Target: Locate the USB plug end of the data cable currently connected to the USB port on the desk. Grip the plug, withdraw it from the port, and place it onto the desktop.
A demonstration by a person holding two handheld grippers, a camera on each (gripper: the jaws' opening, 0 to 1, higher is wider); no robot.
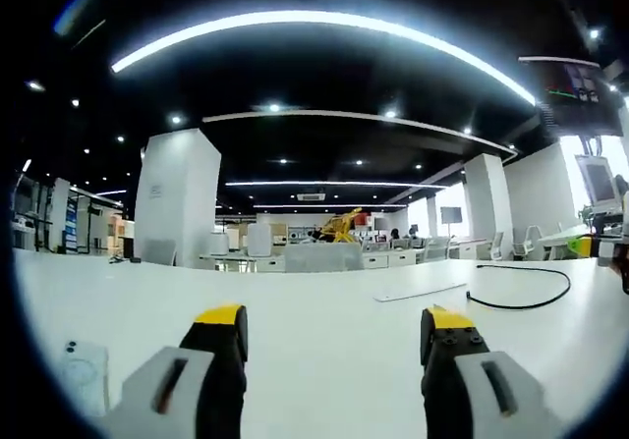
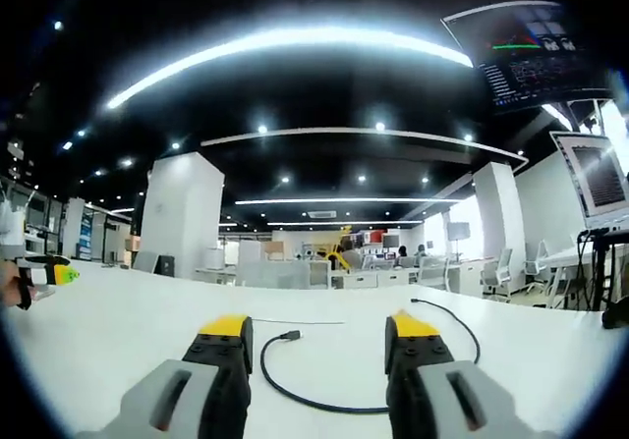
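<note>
The USB port named in the task cannot be made out in either view, and it cannot be told whether the data cable is plugged into anything.

In the right gripper view, the right gripper (image 2: 319, 336) is seen with its yellow-tipped jaws held well apart, nothing between them. The black data cable (image 2: 324, 403) is laid on the white desktop (image 2: 128, 331) in a curve that passes between the jaws; its lower run is partly hidden behind them. One small plug end (image 2: 290, 336) is seen lying on the desktop at about 10 o'clock from the middle of the gap, just beside the left jaw; its connector type is too small to be told. The far end of the cable is lost at about 1 o'clock. At 9 o'clock, the other gripper (image 2: 44, 274) is cut off by the edge of the view. Two monitors (image 2: 531, 51) are seen at 2 o'clock; their writing is too blurred to be read.

In the left gripper view, the left gripper (image 1: 334, 331) is likewise spread wide and empty above the desktop. The cable (image 1: 531, 301) is seen as a loop at 3 o'clock, well apart from the jaws. A pale card (image 1: 84, 375) lies at 8 o'clock, its markings unreadable.
</note>
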